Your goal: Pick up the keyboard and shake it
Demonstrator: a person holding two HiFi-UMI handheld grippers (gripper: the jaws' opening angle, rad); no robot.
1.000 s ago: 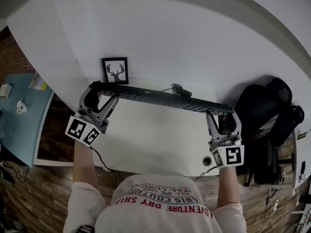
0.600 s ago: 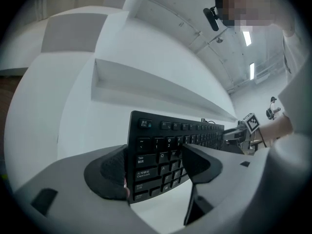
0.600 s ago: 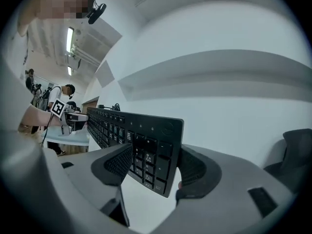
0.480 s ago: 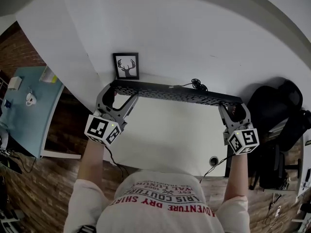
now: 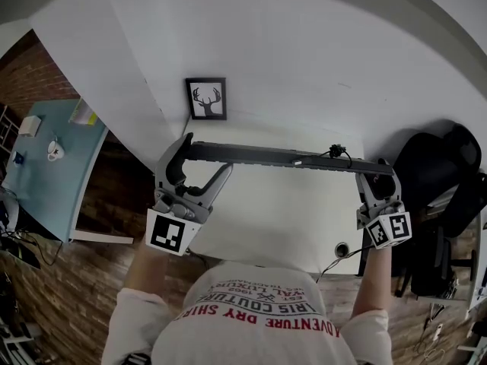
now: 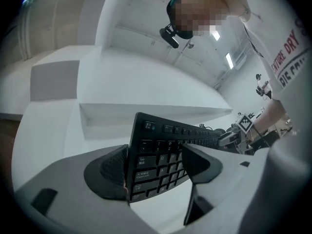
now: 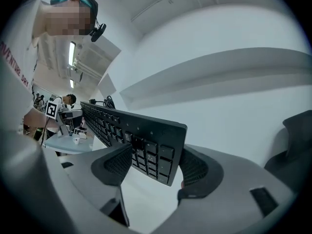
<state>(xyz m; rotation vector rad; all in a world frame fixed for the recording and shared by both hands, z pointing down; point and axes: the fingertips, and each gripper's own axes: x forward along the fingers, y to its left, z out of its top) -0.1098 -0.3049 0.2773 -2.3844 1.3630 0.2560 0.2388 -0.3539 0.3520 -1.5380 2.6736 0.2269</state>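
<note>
A long black keyboard [image 5: 289,158] hangs in the air over the white desk [image 5: 281,211], edge-on in the head view. My left gripper [image 5: 204,157] is shut on its left end and my right gripper [image 5: 378,175] on its right end. In the left gripper view the keyboard [image 6: 161,155] stands tilted, keys showing, pinched between the ribbed pads [image 6: 113,165]. In the right gripper view the keyboard [image 7: 131,130] runs away to the left, its near end clamped by my right gripper [image 7: 156,165]. Its coiled cable [image 5: 335,152] sits at the back edge.
A small framed deer picture [image 5: 207,99] stands at the back of the desk against the white wall. A black chair with a bag [image 5: 441,181] is on the right. A blue table [image 5: 46,166] lies to the left. A cable hole [image 5: 341,249] sits near the desk's front right.
The keyboard has rolled from keys-up to edge-on in the head view and come nearer the person. Both grippers kept hold and moved with it.
</note>
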